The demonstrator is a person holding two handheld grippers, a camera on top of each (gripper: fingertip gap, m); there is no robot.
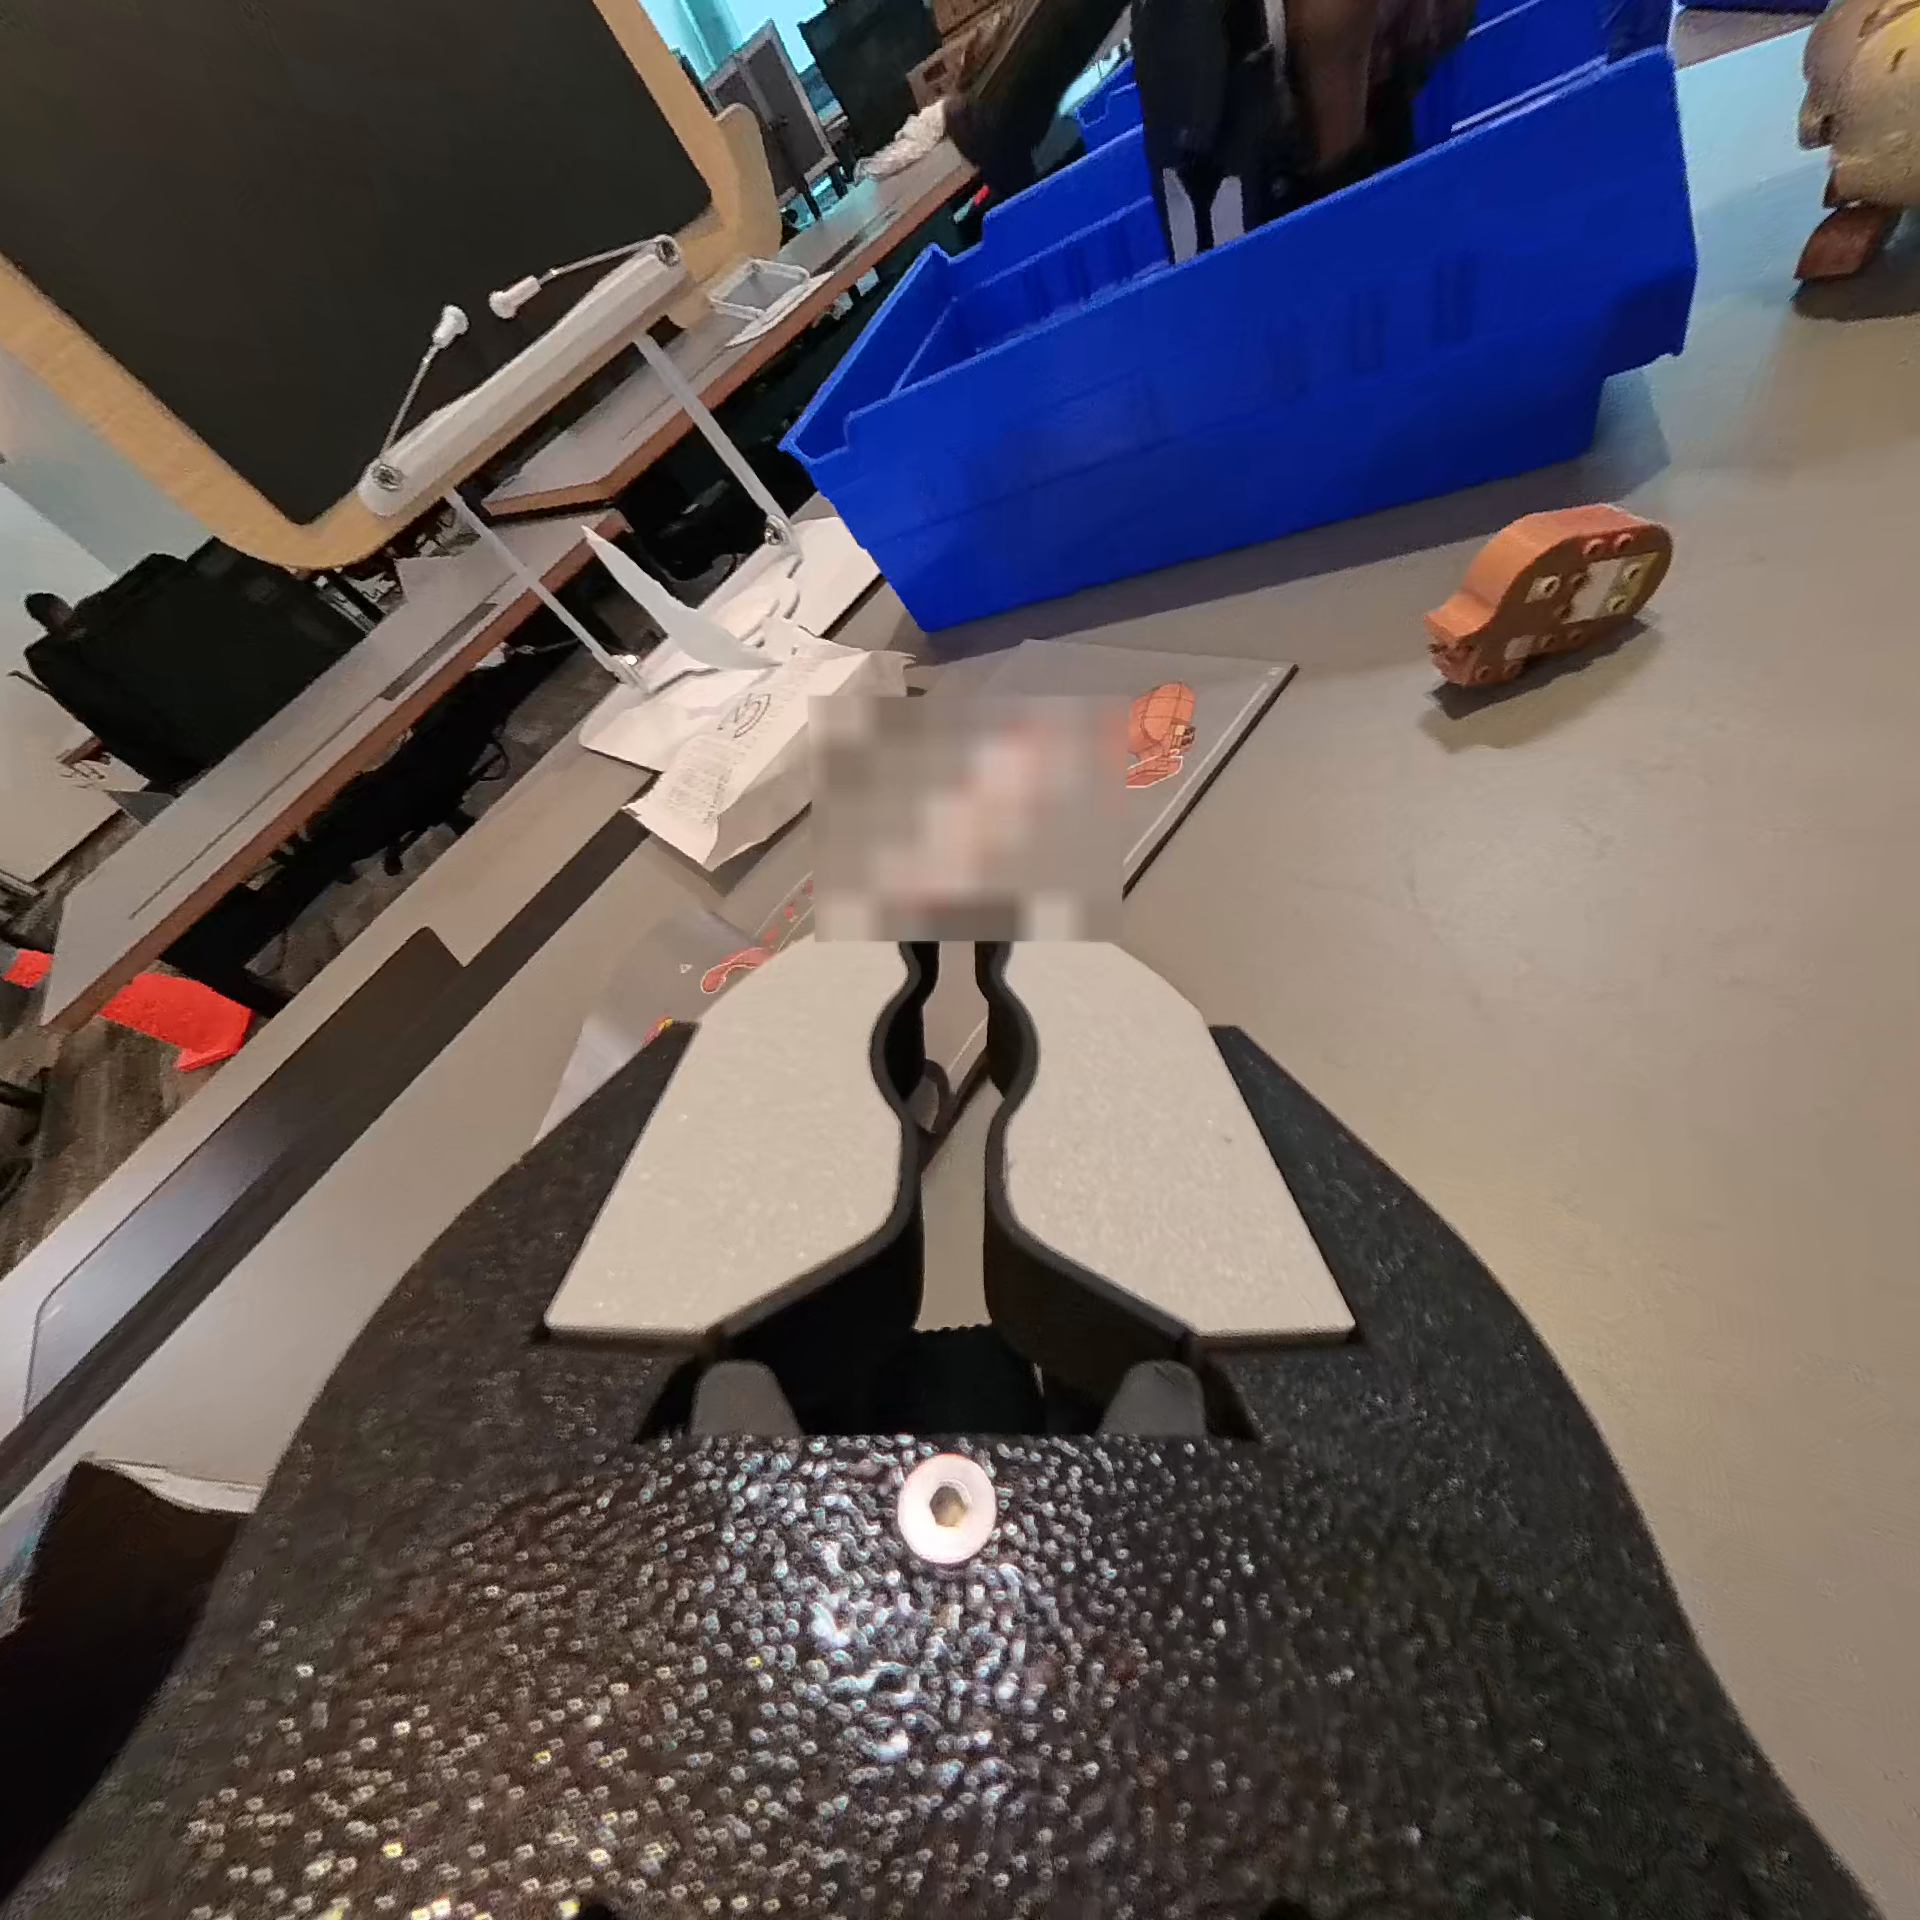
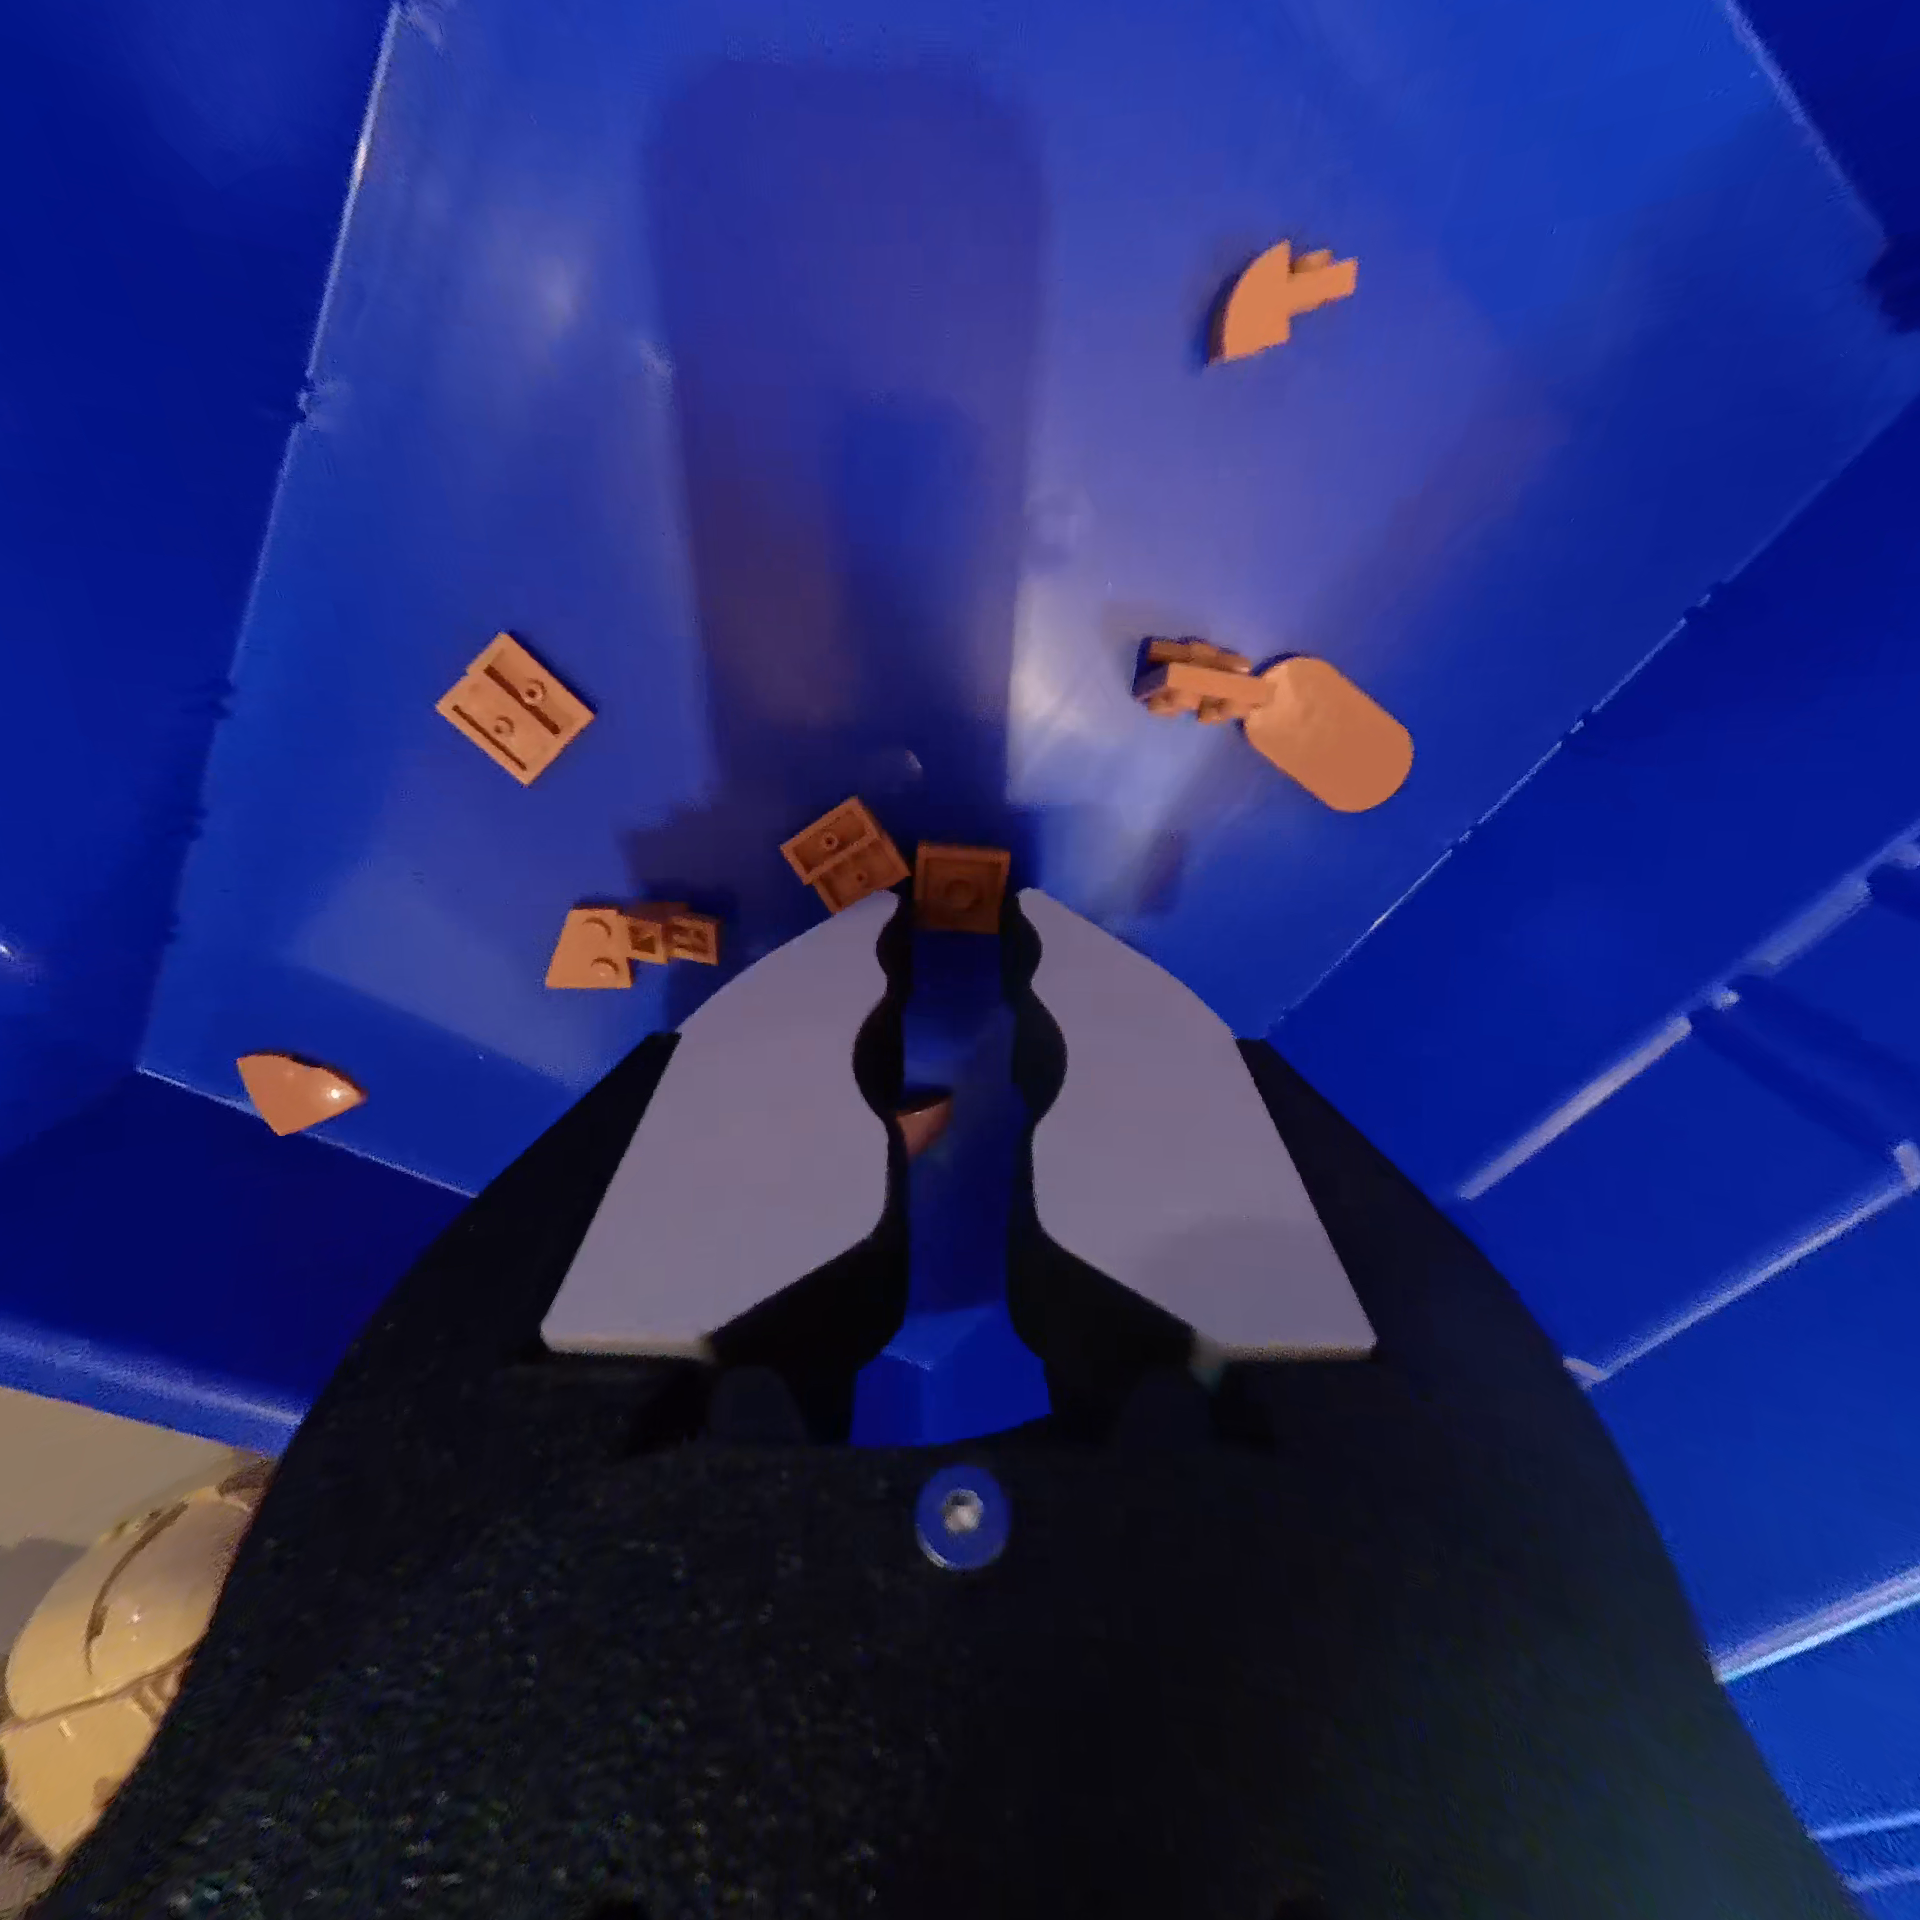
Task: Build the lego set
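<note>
Right gripper point(image 2: 961, 909) down inside blue bin point(image 2: 1558, 935), jaws narrow, closed on small brown square plate point(image 2: 961, 883) at fingertips — keep squeeze even and lift straight, clear of neighbouring brown plate point(image 2: 842, 852). Left gripper point(image 1: 956, 971) low over booklet point(image 1: 1226, 727) on grey table point(image 1: 1507, 1039), jaws nearly closed, tips hidden by mosaic — hold it level.

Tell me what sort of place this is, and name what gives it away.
Probably an office or lab workspace set up for brick building. Rows of long grey desks run into the background, a blue plastic storage bin sits on the grey table, and small brown toy brick pieces lie scattered on the bin's floor.
</note>
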